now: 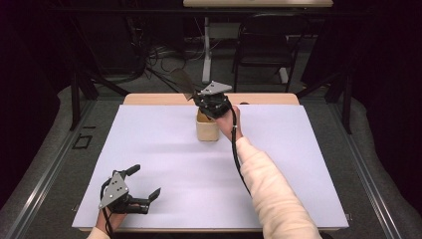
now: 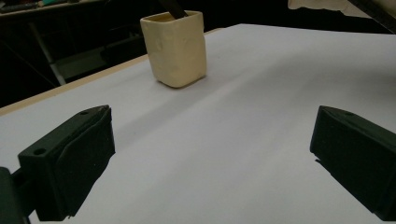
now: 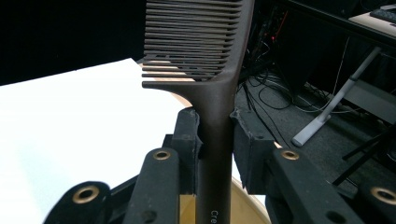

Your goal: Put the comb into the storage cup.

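Comb [image 3: 205, 70] is the thing in hand: a dark brown one with a long straight handle, its teeth at the top. The right gripper [image 3: 215, 140] has its jaws pressed on the handle from both sides just below the teeth, so the comb stands upright and cannot tip. The lower end of the handle runs down into a cream cup [image 1: 207, 128], whose rim shows as a pale curve under the jaws in the right gripper view. From the high view the cup stands toward the far middle of the white table [image 1: 164, 164], with the right gripper [image 1: 209, 103] directly above it and the comb's toothed end slanting up to the far left. Gripping high on the handle leaves the lower part free to pass the rim, which suits either lowering the comb in or lifting it out; which of the two is under way the pictures do not tell.

The left gripper [image 1: 144, 186] rests at the near left corner of the table, well apart from the cup, its jaws wide and holding nothing. In the left gripper view the cup [image 2: 175, 49] stands far ahead between the spread jaws, a dark stick rising from it. Parked there, that hand keeps clear of the work.
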`<state>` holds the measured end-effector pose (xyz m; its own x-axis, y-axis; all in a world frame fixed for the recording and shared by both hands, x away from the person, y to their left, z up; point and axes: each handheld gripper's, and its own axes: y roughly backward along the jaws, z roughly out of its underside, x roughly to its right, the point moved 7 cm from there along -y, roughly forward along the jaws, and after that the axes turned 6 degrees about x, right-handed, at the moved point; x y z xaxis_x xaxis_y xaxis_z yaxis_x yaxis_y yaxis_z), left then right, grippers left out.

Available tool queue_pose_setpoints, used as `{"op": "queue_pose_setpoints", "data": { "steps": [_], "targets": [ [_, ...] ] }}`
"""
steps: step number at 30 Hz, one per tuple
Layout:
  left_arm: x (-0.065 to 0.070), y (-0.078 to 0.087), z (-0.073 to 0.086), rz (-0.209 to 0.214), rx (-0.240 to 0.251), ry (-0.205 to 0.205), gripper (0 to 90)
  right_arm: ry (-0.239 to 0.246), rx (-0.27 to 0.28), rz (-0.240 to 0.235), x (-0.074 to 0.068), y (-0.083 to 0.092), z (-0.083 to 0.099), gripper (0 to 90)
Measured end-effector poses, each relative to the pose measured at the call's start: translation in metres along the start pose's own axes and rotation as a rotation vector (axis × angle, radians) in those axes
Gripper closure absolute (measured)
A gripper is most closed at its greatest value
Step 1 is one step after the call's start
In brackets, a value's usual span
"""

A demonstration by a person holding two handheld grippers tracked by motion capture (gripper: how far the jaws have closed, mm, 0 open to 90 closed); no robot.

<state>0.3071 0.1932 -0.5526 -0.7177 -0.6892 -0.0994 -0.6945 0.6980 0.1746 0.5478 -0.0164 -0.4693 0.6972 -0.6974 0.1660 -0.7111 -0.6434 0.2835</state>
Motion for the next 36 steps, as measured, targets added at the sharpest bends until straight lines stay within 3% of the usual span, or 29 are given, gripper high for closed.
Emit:
{"op": "queue_pose_setpoints", "data": {
  "steps": [36],
  "targets": [
    [0.000, 0.000, 0.000, 0.000, 0.000, 0.000, 0.0, 0.006, -0.068, -0.021, 0.000, -0.006, 0.020, 72.2]
  ]
}}
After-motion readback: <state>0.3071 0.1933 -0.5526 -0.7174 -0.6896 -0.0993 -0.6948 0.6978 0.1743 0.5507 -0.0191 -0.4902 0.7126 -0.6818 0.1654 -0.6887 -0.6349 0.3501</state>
